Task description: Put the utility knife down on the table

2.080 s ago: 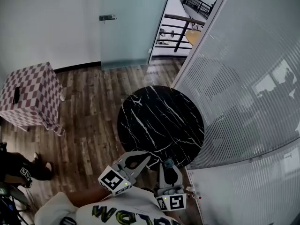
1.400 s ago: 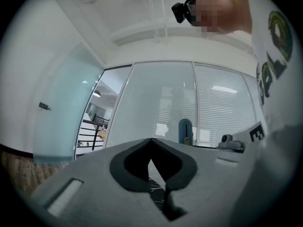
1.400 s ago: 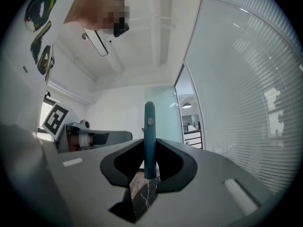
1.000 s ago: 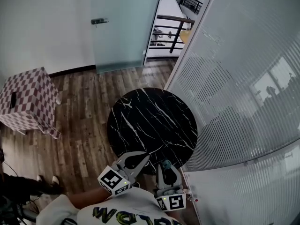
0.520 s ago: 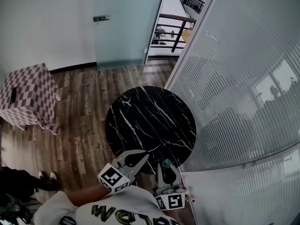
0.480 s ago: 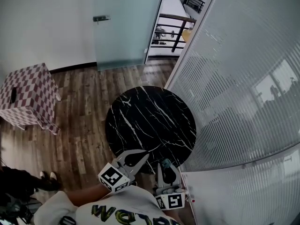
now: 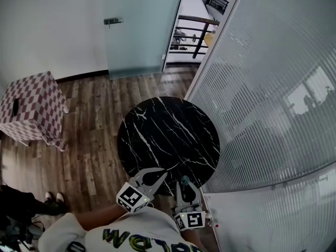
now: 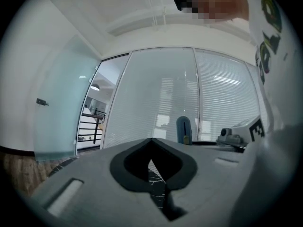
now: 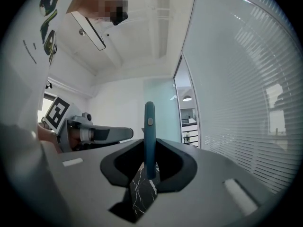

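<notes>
A round black marble table (image 7: pixel 168 135) stands in front of me. In the head view my right gripper (image 7: pixel 184 182) is at the table's near edge, shut on a teal utility knife (image 7: pixel 184 179). The right gripper view shows the knife (image 9: pixel 149 122) standing upright between the pads of that gripper (image 9: pixel 150 148), sticking up above them. My left gripper (image 7: pixel 163 174) hovers just left of it over the same edge, its jaws meeting at the tips with nothing between them (image 8: pixel 151 140). The left gripper view also shows the knife (image 8: pixel 183 130) off to the right.
A pink checkered box (image 7: pixel 31 106) stands on the wood floor at far left. A frosted glass door (image 7: pixel 136 30) is behind the table, and a ribbed glass partition (image 7: pixel 262 88) runs close along the table's right side. A person's feet (image 7: pixel 50 197) are at lower left.
Both grippers have sunk a little at the table's near edge. The knife stays gripped in the right one. The legs at lower left have drawn back.
</notes>
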Available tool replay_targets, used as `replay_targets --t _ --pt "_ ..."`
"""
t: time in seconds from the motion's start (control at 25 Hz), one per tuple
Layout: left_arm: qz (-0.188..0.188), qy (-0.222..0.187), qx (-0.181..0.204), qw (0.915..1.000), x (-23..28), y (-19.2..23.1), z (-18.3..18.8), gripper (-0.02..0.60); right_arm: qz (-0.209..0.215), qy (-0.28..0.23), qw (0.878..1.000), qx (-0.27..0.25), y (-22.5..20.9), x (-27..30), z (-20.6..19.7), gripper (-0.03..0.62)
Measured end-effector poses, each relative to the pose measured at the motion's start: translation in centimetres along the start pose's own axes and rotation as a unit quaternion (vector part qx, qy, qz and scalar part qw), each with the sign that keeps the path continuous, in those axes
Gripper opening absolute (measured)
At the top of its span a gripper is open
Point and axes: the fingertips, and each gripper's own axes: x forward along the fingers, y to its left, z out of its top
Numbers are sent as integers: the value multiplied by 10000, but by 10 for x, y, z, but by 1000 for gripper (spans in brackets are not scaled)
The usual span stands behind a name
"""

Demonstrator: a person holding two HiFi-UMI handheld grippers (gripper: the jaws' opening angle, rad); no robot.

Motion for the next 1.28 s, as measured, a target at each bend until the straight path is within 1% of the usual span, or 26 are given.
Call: replay_targets --t 0.16,0.32,0.44,0.6,0.8,0.92,1.0,1.16,1.28 --pt "10 71 36 10000 7 5 -15 0 18 110 9999 -13 -6 3 -14 74" --pt "1 105 -17 9999 10 11 -29 0 38 239 9997 -2 -7 8 -29 74" --pt "34 219 -22 9998 12 18 -44 0 55 377 9992 84 -9 11 -49 74" --pt "53 374 -167 9991 15 23 -61 0 73 580 9980 224 -12 16 -69 74" --pt "36 557 -173 9983 22 24 -84 0 -12 811 9963 272 -22 20 -93 74" --pt "49 658 -264 9975 25 28 -97 0 -54 917 9953 293 -27 22 -108 74" --pt "73 706 -364 9968 26 30 -102 0 -47 1012 9943 342 -27 23 -118 74" --pt "114 819 -405 9958 27 35 -117 0 -37 1196 9919 418 -26 26 -139 74" --pt "215 878 -481 9947 26 44 -131 0 -27 1313 9904 440 -28 27 -153 74"
